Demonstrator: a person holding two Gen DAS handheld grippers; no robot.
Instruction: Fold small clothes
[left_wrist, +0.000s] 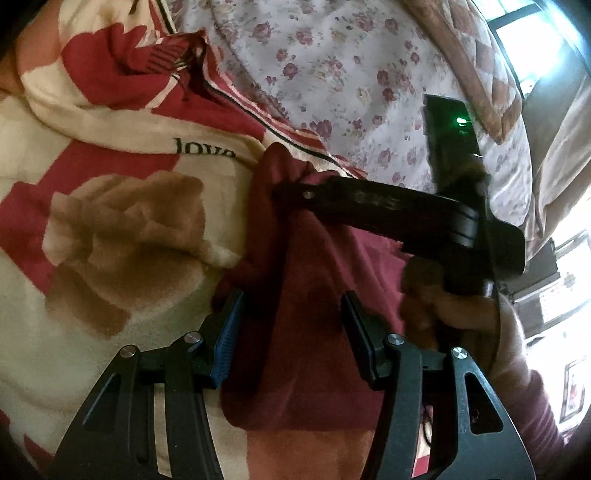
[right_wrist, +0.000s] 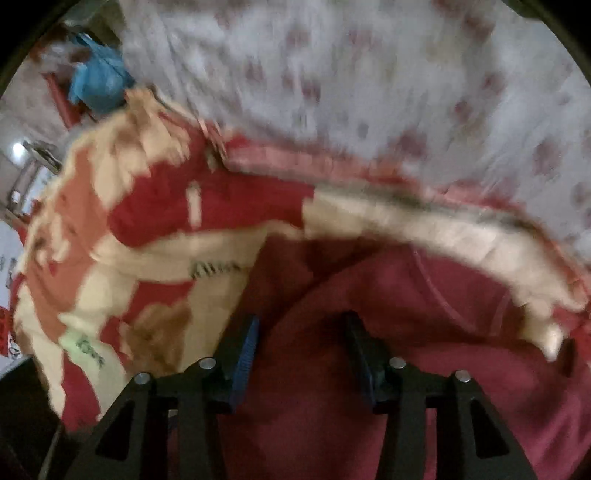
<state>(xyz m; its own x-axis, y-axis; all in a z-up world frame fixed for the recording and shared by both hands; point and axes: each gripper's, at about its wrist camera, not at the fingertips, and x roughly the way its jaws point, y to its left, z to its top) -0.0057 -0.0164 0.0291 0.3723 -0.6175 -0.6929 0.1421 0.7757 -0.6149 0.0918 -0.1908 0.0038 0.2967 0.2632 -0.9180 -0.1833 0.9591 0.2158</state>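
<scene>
Clearly, from the left wrist, the dark red garment (left_wrist: 314, 295) lay bunched on the patterned blanket (left_wrist: 110, 240), not yet a neat fold. The left gripper (left_wrist: 291, 325) stood with jaws apart, cloth between them; whether the pads pressed it I could not tell. The right gripper (left_wrist: 291, 188) had its tip at the garment's upper edge.

From the right wrist, blurred, the right gripper (right_wrist: 301, 347) hung over the garment (right_wrist: 406, 332), jaws parted, apparently gripping nothing. Most folding seemed left.

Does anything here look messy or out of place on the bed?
The maroon garment isn't flat: its top edge is bunched where the right gripper meets it. A black device with a green light lies on the floral sheet. Nothing looks damaged.
</scene>
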